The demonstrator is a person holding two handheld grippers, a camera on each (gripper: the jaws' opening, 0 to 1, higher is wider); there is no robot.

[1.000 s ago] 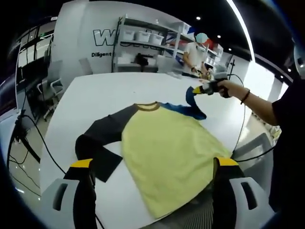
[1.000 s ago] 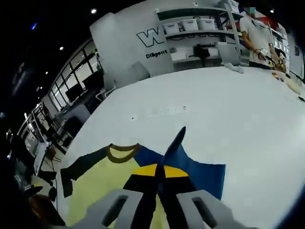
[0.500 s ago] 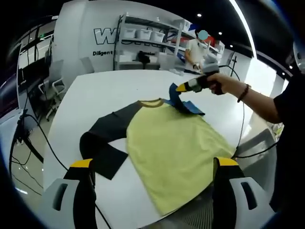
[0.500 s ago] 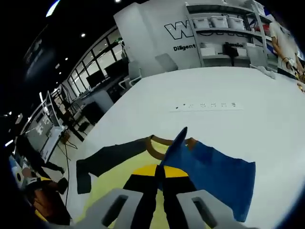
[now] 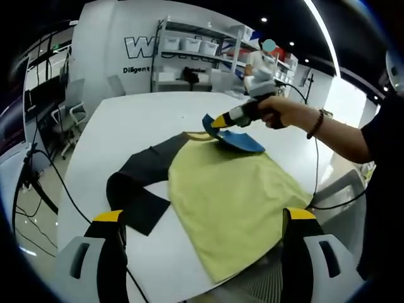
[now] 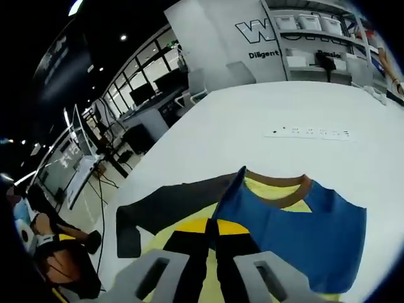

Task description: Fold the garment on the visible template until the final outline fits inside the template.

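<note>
This looks like a lab or demo hall inside an office building. A broad white surface [image 5: 126, 120] fills the middle of the room. On the far side stands open metal shelving [image 5: 196, 60] holding white storage bins [image 5: 189, 46], next to a white wall with large lettering [image 5: 142, 49]. Office chairs [image 5: 74, 117] and desks with monitors [image 6: 148, 88] line the glazed left side. Black cables [image 5: 47, 183] trail down off the near left edge, under recessed ceiling lights [image 6: 123, 38].

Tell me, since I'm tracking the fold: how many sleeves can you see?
2. The dark sleeve lies flat on the table, bent back toward the body. The blue sleeve is pinched in the right gripper and lifted over the yellow body.
</note>
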